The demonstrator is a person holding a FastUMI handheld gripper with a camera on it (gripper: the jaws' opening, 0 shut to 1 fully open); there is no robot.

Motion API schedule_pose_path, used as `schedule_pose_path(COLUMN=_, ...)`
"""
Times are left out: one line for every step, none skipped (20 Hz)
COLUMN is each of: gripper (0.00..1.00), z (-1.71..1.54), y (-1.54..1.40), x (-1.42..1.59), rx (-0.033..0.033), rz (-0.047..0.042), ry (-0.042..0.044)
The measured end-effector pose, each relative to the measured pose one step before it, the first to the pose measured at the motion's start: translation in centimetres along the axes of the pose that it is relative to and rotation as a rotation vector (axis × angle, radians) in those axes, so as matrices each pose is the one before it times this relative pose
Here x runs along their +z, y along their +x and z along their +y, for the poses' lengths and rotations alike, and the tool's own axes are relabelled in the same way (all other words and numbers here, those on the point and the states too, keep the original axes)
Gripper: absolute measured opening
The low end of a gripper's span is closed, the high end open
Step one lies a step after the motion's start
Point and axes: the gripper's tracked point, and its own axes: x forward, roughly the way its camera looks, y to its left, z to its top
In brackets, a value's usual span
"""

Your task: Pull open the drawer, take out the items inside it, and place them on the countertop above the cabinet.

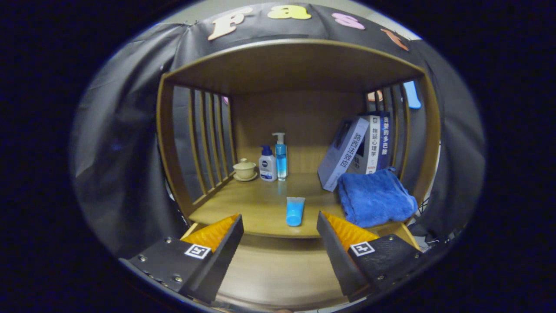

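The claw (280, 230) points forward and level, its two fingers (226, 243) reaching up from below, one on the left and one on the right; the jaws stand wide apart, with a broad open gap between the tips; nothing sits between them and neither finger touches anything; the inner faces of both fingers slant toward each other and carry ribbed pads; each finger bears a small square marker on its upper face, and several screws show along the left one.
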Motion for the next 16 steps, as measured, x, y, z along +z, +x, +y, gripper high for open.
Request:
schedule_pose_path(gripper=1.0, z=-0.249, y=-1.441, x=-0.077, rx=-0.00169, rz=-0.01422, ry=-0.00422)
schedule_pose_path(gripper=1.0, z=-0.239, y=-1.507, x=-0.221, rx=-0.00298, rz=-0.01729, ry=-0.00552)
schedule_pose_path(gripper=1.0, z=-0.168, y=-1.37, x=-0.205, rx=-0.00522, rz=-0.0166, ry=-0.00338)
schedule_pose_path(gripper=1.0, z=-0.091, y=-1.396, x=-0.456, rx=0.00076, rz=-0.0095, ry=-0.00268)
schedule_pose_path(gripper=1.0, z=-0.024, y=-1.29, x=-0.445, rx=-0.00115, rz=-0.01034, ry=0.00045)
schedule_pose_path(gripper=1.0, z=-0.291, y=-1.269, x=-0.68, rx=-0.00744, rz=-0.00593, ry=0.00107)
schedule_pose_path(gripper=1.0, z=-0.309, y=-0.965, x=-0.666, rx=-0.009, rz=-0.0059, ry=0.00198)
schedule_pose_path(gripper=1.0, z=-0.252, y=-0.886, x=-0.948, rx=-0.00931, rz=-0.00145, ry=0.00005)
schedule_pose_path(gripper=1.0, z=-0.281, y=-0.666, x=-0.957, rx=-0.00969, rz=0.00439, ry=-0.00543)
schedule_pose_path(gripper=1.0, z=-0.322, y=-0.664, x=-1.379, rx=-0.0154, rz=0.01297, ry=-0.01131)
schedule_pose_path(gripper=1.0, z=-0.348, y=-0.46, x=-1.243, rx=-0.01282, rz=0.01138, ry=-0.0124)
schedule_pose_path(gripper=1.0, z=0.036, y=-0.205, x=-1.037, rx=-0.00919, rz=0.00464, ry=-0.0128)
schedule_pose_path(gripper=1.0, z=-0.081, y=-0.054, x=-1.122, rx=-0.00668, rz=0.012, ry=-0.01343)
schedule_pose_path(gripper=1.0, z=0.045, y=-0.096, x=-1.294, rx=-0.00444, rz=0.01417, ry=-0.00907)
schedule_pose_path(gripper=1.0, z=0.152, y=0.107, x=-0.934, rx=-0.00339, rz=0.01045, ry=-0.00073)
schedule_pose_path(gripper=1.0, z=0.171, y=0.398, x=-0.938, rx=-0.00164, rz=0.01258, ry=0.00049)
